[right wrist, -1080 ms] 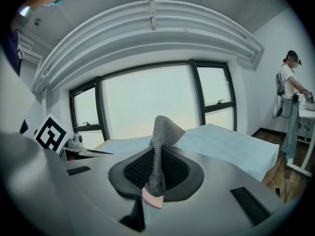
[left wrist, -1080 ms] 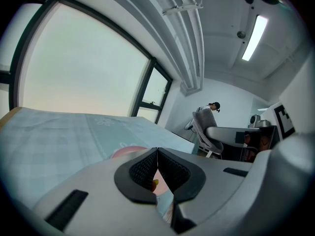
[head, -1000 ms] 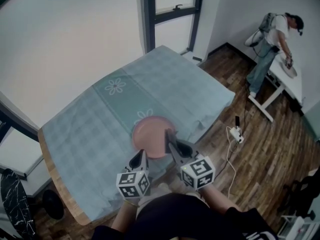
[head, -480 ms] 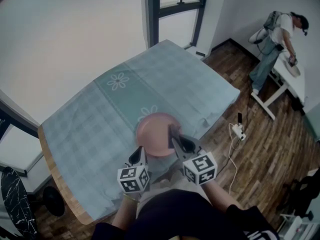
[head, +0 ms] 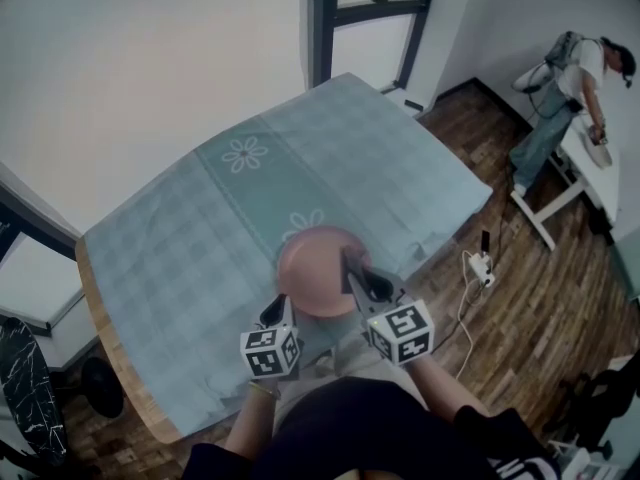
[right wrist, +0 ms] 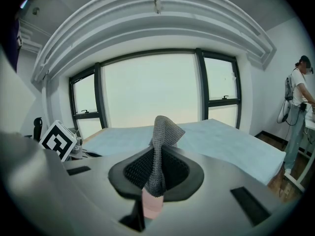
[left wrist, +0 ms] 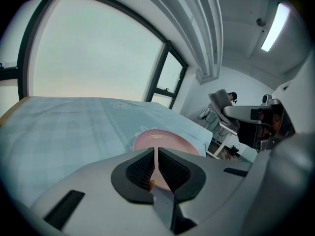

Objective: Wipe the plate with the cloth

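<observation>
A pink plate [head: 315, 266] lies low over the teal tablecloth [head: 190, 238] near the table's front edge. My left gripper [head: 279, 311] is shut on the plate's near rim. In the left gripper view the thin pink rim of the plate [left wrist: 165, 141] runs between the closed jaws of that gripper [left wrist: 156, 156]. My right gripper [head: 356, 276] hovers over the plate's right side, shut on a grey mesh cloth [right wrist: 161, 129]. The cloth sticks up past the tips of that gripper [right wrist: 156, 157].
The table carries a checked cloth with flower prints [head: 245, 153]. Windows [head: 370, 8] stand behind it. A power strip [head: 480, 265] and cable lie on the wooden floor at right. A person [head: 570, 88] works at a white table [head: 590, 163] in the far right corner.
Both grippers have sunk a little toward the table, the left with the plate and the right with the cloth. Both grips are unchanged.
</observation>
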The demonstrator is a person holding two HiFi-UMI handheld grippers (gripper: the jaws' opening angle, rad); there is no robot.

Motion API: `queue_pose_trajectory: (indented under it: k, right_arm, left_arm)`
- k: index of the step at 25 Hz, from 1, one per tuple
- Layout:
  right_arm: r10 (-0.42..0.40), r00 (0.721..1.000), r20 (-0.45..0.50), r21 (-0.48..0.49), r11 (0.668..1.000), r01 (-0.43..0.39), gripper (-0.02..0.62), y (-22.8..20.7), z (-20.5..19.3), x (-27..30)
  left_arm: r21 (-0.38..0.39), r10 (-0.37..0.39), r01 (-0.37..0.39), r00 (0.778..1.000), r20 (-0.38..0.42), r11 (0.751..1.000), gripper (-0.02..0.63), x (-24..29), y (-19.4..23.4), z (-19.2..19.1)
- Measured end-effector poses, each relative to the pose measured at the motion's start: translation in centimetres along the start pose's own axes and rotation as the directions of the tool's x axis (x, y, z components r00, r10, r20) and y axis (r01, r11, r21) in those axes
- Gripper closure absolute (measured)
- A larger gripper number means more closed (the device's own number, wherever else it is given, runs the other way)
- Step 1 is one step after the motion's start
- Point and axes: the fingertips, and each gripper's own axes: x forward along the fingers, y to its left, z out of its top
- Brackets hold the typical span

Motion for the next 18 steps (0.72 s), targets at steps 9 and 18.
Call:
queue_pose_trajectory:
  k: [9,18]
  right_arm:
    - [0.070,0.995,-0.066,-0.034,0.997,-0.072,0.561,-1.2,-0.9,4.3]
    - [0.106,0.980,-0.170,-0.088,0.989,-0.123,0.561,-2.4,-3.1,8.5]
  left_arm:
    - [-0.052,0.036,-0.040,0.996,-0.087,0.998,0.498,3.8,2.0,-1.7]
    - [-0.098,0.100,-0.114,0.986,-0.132,0.989,0.465,7.0,4.1,-2.8]
